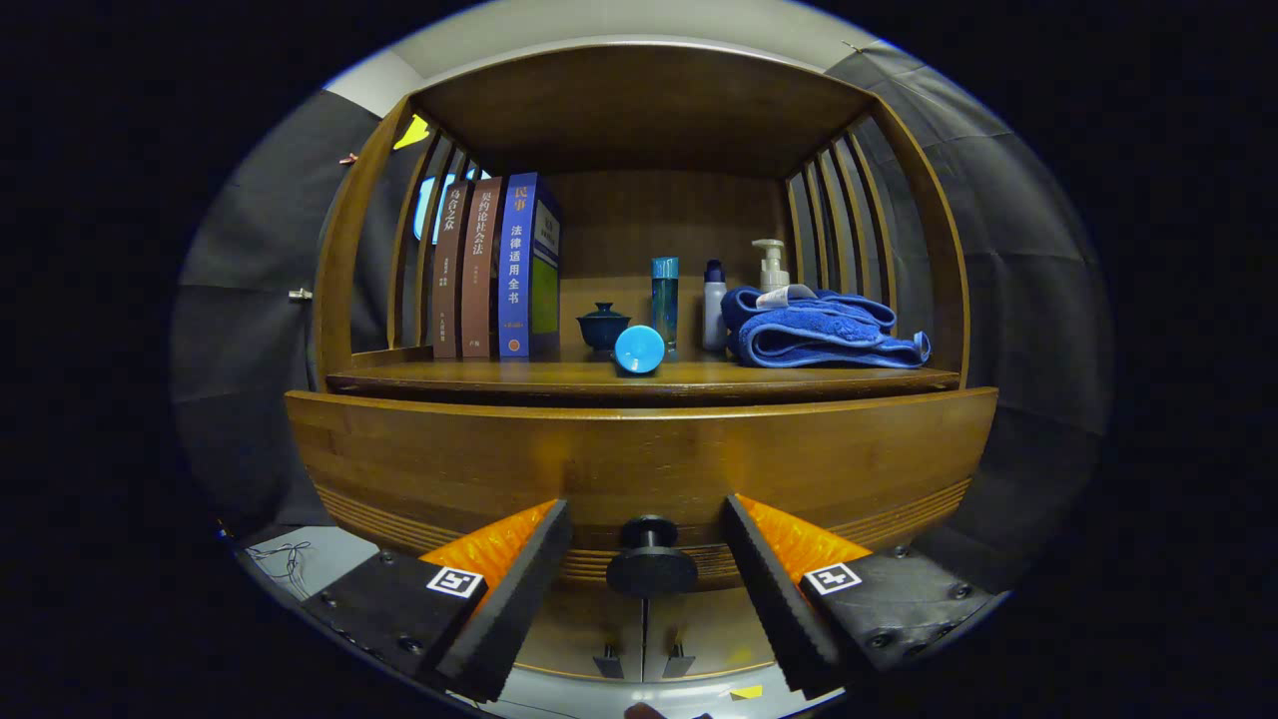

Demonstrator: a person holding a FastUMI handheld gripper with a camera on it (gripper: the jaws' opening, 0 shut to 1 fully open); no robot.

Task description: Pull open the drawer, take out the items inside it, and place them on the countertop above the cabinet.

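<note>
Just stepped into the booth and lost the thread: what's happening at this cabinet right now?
The hand-held gripper is lined up on the drawer knob, fingers open, one on each side and not touching it. The drawer front looks shut. On the countertop above sit books, a blue towel and bottles.

Drawer (639,459): curved wooden front with grooved lines along its lower edge, closed or nearly so, standing straight ahead of the gripper (647,579), whose fingers are spread wide apart. Knob (651,561): dark, round, on a short stem, projecting from the lower middle of the drawer front and lying between the two fingers, touched by neither. Countertop (559,377): flat wooden surface directly above the drawer, beyond the fingers, at the base of a slat-sided shelf niche; the drawer's contents cannot be seen.
</note>
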